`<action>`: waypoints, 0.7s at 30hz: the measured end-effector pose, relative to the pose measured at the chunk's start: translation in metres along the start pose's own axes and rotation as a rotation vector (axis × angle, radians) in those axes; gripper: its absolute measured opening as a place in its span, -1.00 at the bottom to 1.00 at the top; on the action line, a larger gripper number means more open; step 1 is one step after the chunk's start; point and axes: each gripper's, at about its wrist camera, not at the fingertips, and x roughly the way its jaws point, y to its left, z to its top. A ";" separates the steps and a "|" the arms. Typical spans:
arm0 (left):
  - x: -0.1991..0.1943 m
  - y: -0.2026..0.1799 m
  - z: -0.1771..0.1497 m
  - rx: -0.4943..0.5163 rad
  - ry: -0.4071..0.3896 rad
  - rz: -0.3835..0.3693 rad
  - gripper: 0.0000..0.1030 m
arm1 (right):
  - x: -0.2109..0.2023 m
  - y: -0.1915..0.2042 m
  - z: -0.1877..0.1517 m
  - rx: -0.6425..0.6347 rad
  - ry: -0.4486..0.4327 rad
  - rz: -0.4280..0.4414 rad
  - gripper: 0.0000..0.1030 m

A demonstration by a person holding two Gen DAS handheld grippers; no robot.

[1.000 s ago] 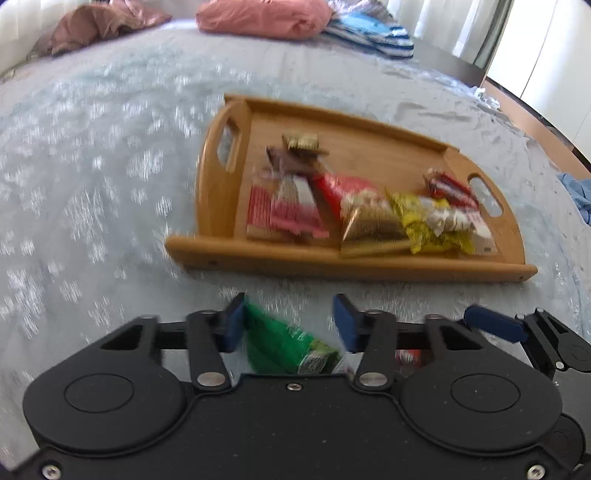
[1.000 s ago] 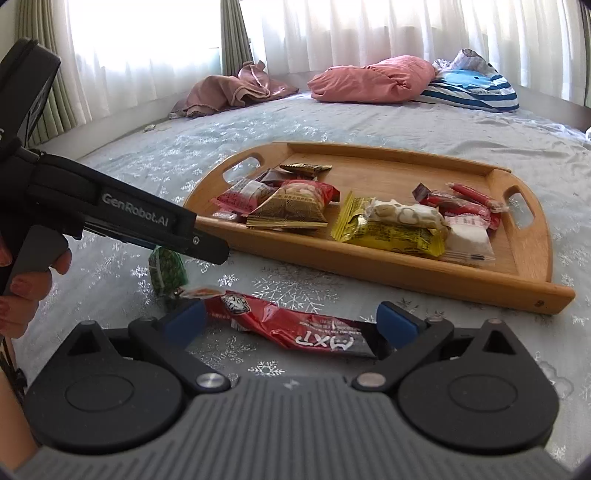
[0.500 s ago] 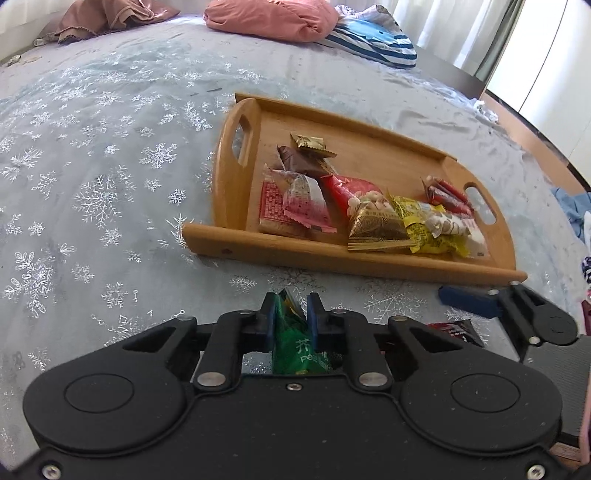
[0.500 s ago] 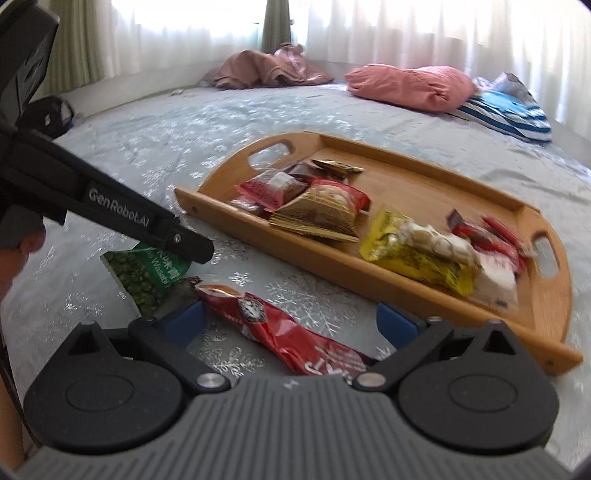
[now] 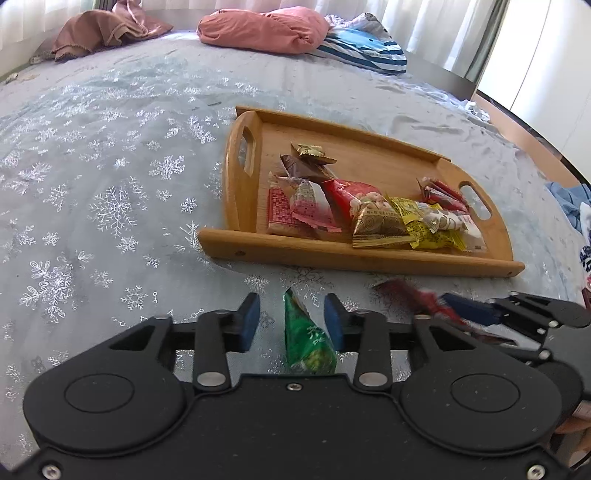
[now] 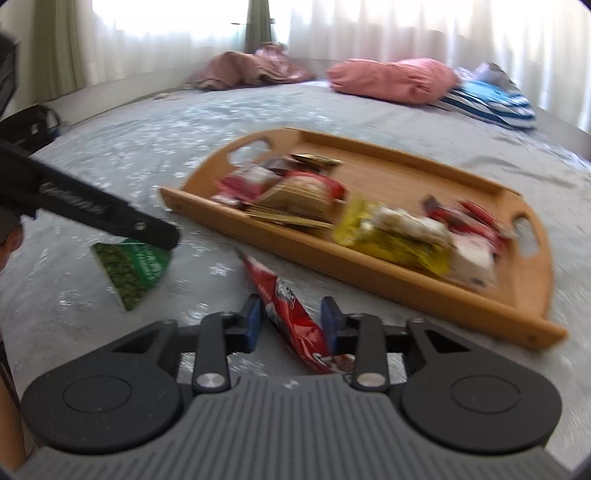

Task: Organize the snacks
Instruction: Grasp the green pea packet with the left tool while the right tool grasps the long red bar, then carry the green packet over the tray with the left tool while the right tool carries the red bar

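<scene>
Fingers (image 5: 247,321) of the left gripper (image 5: 291,323) stand parted around the green packet (image 5: 306,339); the right gripper (image 6: 291,323) loosely brackets the red packet (image 6: 291,314), grip unclear. Both lie just before the wooden tray (image 5: 332,254).

I've got the tray (image 5: 240,192) on the bed (image 5: 110,166), just ahead of both grippers. Snacks sit in its near half: wafer pack (image 5: 280,214) far left, w/ a peanut pack (image 5: 347,195) and a triangular pack (image 5: 380,229) mid, long sticks (image 5: 443,194) at the right handle. Pea packet (image 5: 308,338) lies on the bed before the tray, between the left gripper (image 5: 291,321) fingers, nearer the right one. Wrapped bar (image 6: 291,314) lies to its right, between the right gripper (image 6: 291,319) fingers. Pillows (image 5: 266,29) are at the far edge, behind the tray.
</scene>
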 end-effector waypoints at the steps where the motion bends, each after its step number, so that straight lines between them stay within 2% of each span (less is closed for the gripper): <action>1: -0.001 -0.001 -0.001 0.006 -0.003 0.002 -0.17 | -0.003 -0.003 -0.001 0.020 0.000 -0.023 -0.30; 2: -0.002 -0.001 -0.003 0.010 -0.006 0.003 -0.06 | -0.007 -0.007 -0.003 0.041 0.002 -0.052 -0.38; 4: -0.004 -0.004 -0.006 0.023 -0.014 0.005 -0.02 | -0.013 -0.013 -0.006 0.092 0.012 -0.105 -0.38; 6: -0.005 -0.007 -0.009 0.040 -0.019 0.009 0.05 | -0.019 -0.019 -0.010 0.137 0.024 -0.112 -0.32; 7: -0.006 -0.009 -0.011 0.050 -0.022 0.011 0.07 | -0.023 -0.020 -0.012 0.149 0.025 -0.111 -0.22; 10: -0.006 -0.015 -0.016 0.087 -0.031 0.022 0.21 | -0.030 -0.017 -0.017 0.131 0.017 -0.119 0.03; 14: -0.002 -0.022 -0.024 0.118 -0.022 0.023 0.25 | -0.030 -0.006 -0.021 0.060 0.002 -0.142 0.04; 16: 0.001 -0.023 -0.028 0.125 -0.021 0.027 0.16 | -0.027 -0.003 -0.021 0.047 -0.001 -0.147 0.04; 19: 0.003 -0.024 -0.031 0.133 -0.016 0.033 -0.34 | -0.024 -0.003 -0.020 0.055 -0.014 -0.139 0.04; 20: 0.003 -0.024 -0.032 0.139 -0.016 0.034 -0.45 | -0.023 -0.003 -0.020 0.063 -0.017 -0.132 0.04; 21: 0.003 -0.025 -0.032 0.142 -0.019 0.032 -0.45 | -0.022 -0.004 -0.020 0.071 -0.019 -0.127 0.04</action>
